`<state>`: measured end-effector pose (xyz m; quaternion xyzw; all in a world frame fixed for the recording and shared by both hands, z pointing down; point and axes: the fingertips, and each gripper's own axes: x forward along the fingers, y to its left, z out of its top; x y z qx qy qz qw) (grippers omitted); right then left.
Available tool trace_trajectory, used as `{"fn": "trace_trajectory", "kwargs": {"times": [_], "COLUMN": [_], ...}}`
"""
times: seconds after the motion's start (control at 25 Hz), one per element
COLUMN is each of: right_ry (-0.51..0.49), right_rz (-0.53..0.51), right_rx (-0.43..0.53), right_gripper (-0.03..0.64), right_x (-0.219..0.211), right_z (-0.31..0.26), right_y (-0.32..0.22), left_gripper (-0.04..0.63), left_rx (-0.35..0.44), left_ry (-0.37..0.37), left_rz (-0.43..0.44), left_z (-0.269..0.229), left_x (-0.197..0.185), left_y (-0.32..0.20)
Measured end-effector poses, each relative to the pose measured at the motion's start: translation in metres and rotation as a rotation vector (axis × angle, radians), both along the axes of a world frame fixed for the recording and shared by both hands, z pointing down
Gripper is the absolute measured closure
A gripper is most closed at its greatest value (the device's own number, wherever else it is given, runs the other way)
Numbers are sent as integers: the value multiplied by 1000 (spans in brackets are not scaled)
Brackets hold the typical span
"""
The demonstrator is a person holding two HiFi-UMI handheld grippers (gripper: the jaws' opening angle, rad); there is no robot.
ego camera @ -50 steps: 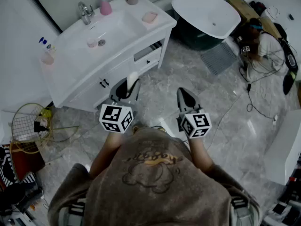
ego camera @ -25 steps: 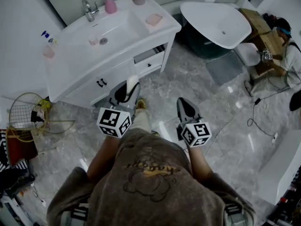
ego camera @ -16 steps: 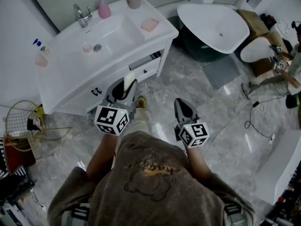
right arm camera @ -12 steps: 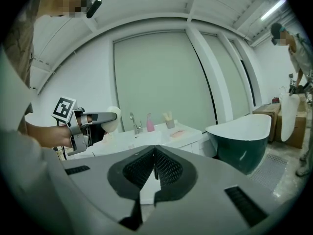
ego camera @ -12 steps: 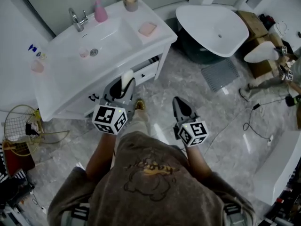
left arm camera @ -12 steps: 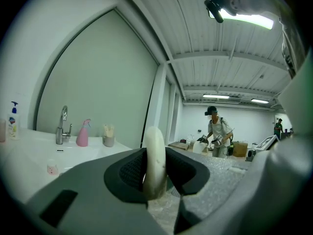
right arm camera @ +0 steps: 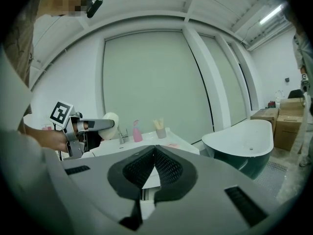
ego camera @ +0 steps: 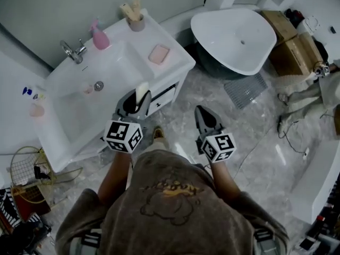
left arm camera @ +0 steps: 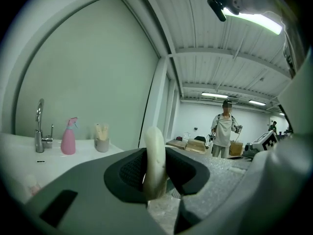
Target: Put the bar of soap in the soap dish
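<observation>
A cream bar of soap stands on edge between the pads of my left gripper, which is shut on it. In the left gripper view the soap rises above the jaws. The pink soap dish lies on the white vanity top, to the right of the basin and ahead of the left gripper. My right gripper hangs over the floor to the right, shut and empty, its tips touching. In the right gripper view the left gripper carries the soap level, short of the vanity.
On the vanity stand a faucet, a pink pump bottle and a cup of brushes. A white bathtub sits to the right, with cardboard boxes beyond. A wire basket is at the left. Cables cross the marble floor.
Both grippers have moved forward toward the vanity, which now lies closer and lower in the head view. The soap stays in the left gripper; the right stays shut.
</observation>
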<state>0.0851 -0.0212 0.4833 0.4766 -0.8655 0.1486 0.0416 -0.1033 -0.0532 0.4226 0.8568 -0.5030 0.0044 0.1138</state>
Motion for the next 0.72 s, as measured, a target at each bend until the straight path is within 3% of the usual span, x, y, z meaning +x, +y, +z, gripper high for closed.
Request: {"fn": "trace_trajectory", "kwargs": {"times": [0.36, 0.72], "right_ry": [-16, -27], "right_rz": [74, 99], "right_rx": [10, 4], "right_gripper": [617, 616], "right_x": [-13, -3], "right_z": [-5, -5], "right_y": [-84, -123], "left_gripper": [485, 485], "left_rx": [-13, -15], "left_ry": [-26, -20], "left_rz": [63, 78], "left_z": [-1, -6], "left_x": [-8, -1], "left_y": [-86, -129]}}
